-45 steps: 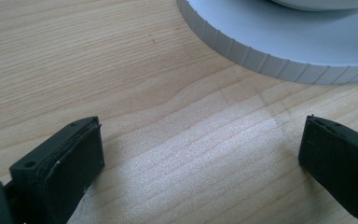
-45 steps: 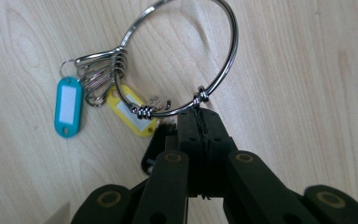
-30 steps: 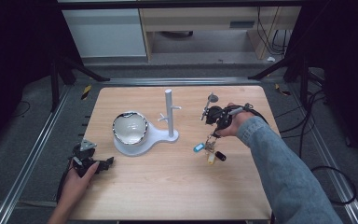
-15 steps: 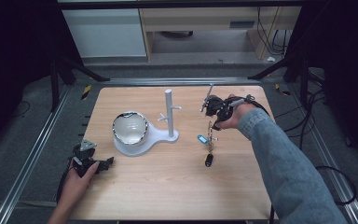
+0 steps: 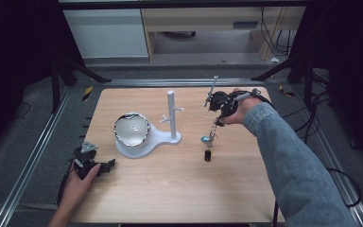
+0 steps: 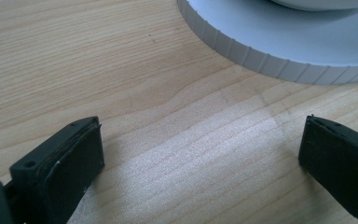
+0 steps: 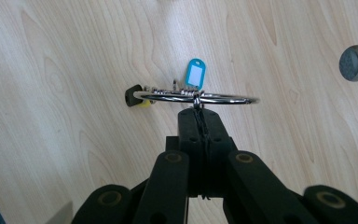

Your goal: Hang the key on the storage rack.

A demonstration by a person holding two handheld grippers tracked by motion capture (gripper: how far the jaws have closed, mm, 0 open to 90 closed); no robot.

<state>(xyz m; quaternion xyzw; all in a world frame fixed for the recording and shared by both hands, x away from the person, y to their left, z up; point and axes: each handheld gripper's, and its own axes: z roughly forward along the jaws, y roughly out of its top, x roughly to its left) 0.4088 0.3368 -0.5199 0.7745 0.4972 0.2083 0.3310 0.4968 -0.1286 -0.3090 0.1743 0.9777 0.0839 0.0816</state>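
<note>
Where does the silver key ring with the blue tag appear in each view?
High view: silver key ring with the blue tag hangs right of centre, beneath the right claw.
Left gripper view: not in it.
Right gripper view: centre, pinched by the shut claw.
Shared landmark: the wooden tabletop.

Glossy metal key ring (image 7: 200,98), likely plastic tag (image 7: 195,73), matt wood table (image 7: 74,70).

Keys lifted over the table
Right gripper (image 5: 216,122) dangles a key bunch (image 5: 209,142) right of the white stand (image 5: 171,116); left gripper (image 5: 105,166) rests near-left.
</note>
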